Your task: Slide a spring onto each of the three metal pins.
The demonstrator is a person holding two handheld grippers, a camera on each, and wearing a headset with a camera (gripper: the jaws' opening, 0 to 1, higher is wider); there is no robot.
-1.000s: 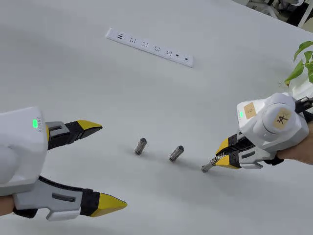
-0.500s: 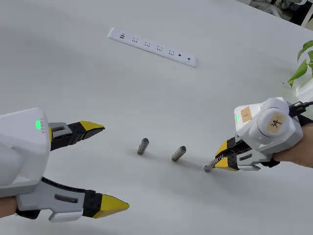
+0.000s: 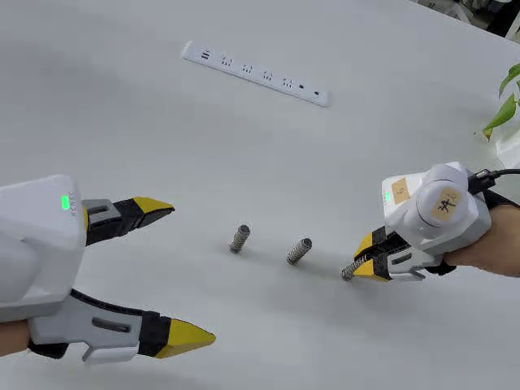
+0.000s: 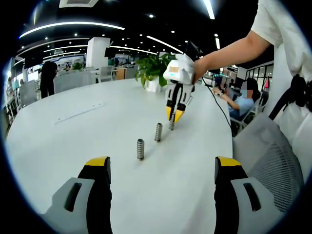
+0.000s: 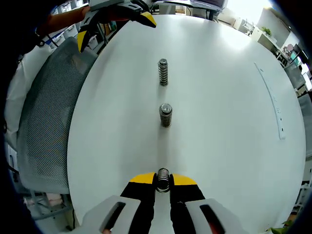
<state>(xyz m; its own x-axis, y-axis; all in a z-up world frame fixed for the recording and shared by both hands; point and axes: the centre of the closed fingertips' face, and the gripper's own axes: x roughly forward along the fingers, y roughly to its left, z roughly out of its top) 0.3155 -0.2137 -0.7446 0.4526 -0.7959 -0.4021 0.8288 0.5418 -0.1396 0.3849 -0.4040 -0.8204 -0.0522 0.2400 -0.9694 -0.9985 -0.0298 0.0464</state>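
**A:** What are the fingers doing?

**B:** The right gripper (image 5: 163,181) has its yellow fingertips (image 5: 141,179) pressed in from both sides on the near spring (image 5: 163,174), pinching it low over the table (image 3: 244,146). The left gripper (image 3: 175,273) hangs well apart with its jaws spread wide, holding nothing.

**A:** How should this one be finished?

**B:** As I read it, the near spring is going down over its pin, though coils and fingertips hide the pin itself. I'd hold the gripper in line with the pin and press straight down. The pinch should ease only once the bottom coil sits on the table, since any sideways drag could tip it over.

**A:** And the spring itself?

**B:** It is a short, grey, closely wound steel coil, with a round metal end showing in its top. The middle spring (image 5: 165,115) and the far spring (image 5: 163,71) stand upright in a row beyond it. Each shows the same round end, so I judge those two already seated.

**A:** Anything further out?

**B:** A white power strip (image 3: 256,75) lies across the far side of the table, and plant leaves (image 3: 505,104) show at the right edge.
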